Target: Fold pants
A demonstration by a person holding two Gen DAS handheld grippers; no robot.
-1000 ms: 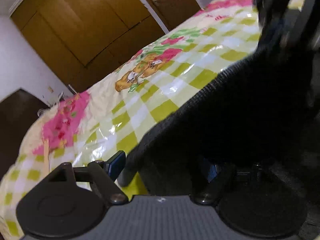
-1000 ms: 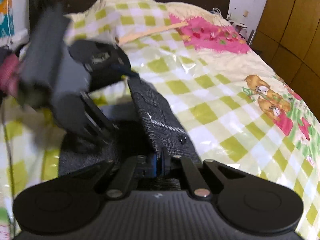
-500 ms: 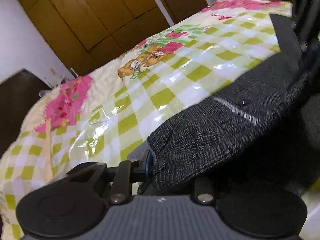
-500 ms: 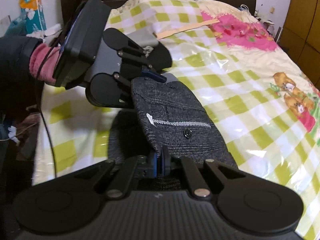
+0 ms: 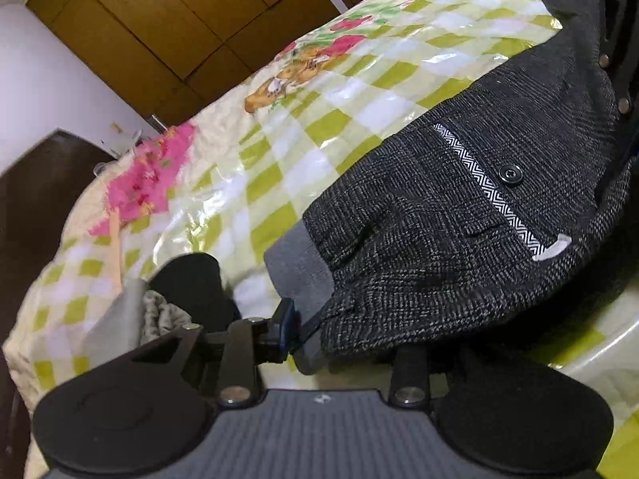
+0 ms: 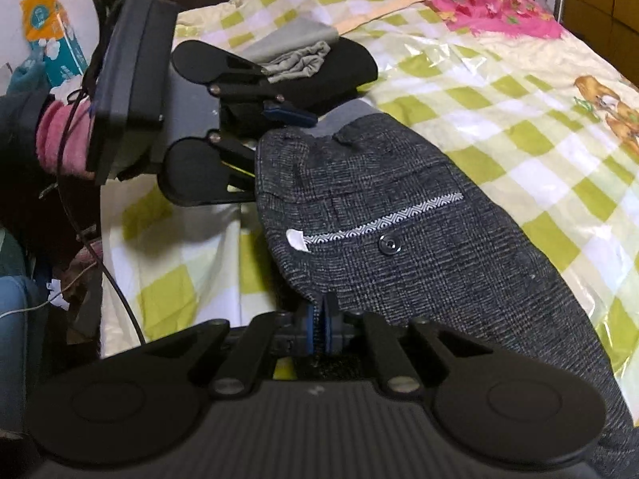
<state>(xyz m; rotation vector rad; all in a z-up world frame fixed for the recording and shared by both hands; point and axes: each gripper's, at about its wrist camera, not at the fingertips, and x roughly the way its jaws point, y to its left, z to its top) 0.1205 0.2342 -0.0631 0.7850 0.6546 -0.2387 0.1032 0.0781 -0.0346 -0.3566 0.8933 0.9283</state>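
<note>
Right now the pants (image 6: 399, 239), a dark grey woven pair with a zigzag-trimmed back pocket (image 6: 383, 217) and a black button (image 6: 389, 244), lie spread on the green-checked bedspread (image 6: 519, 92), stretched between the two tongs. The right gripper (image 6: 319, 329) has its blue pads pressed together on the near edge of the waistband, so the cloth runs straight ahead of it and off to its right. The left gripper (image 5: 315, 327) sits at the opposite waist corner; its jaws are opening, one blue pad (image 5: 285, 325) stands clear of the fabric, and the corner with its grey lining (image 5: 297, 275) lies between the fingers without being pinched. Seen from the right gripper, the left one (image 6: 275, 139) is ahead and to the left, carried by a hand in a pink cuff (image 6: 60, 139). Beyond the left gripper lies a small heap of grey and black clothing (image 6: 319, 64). Wooden wardrobe doors (image 5: 179, 20) stand past the bed.
</note>
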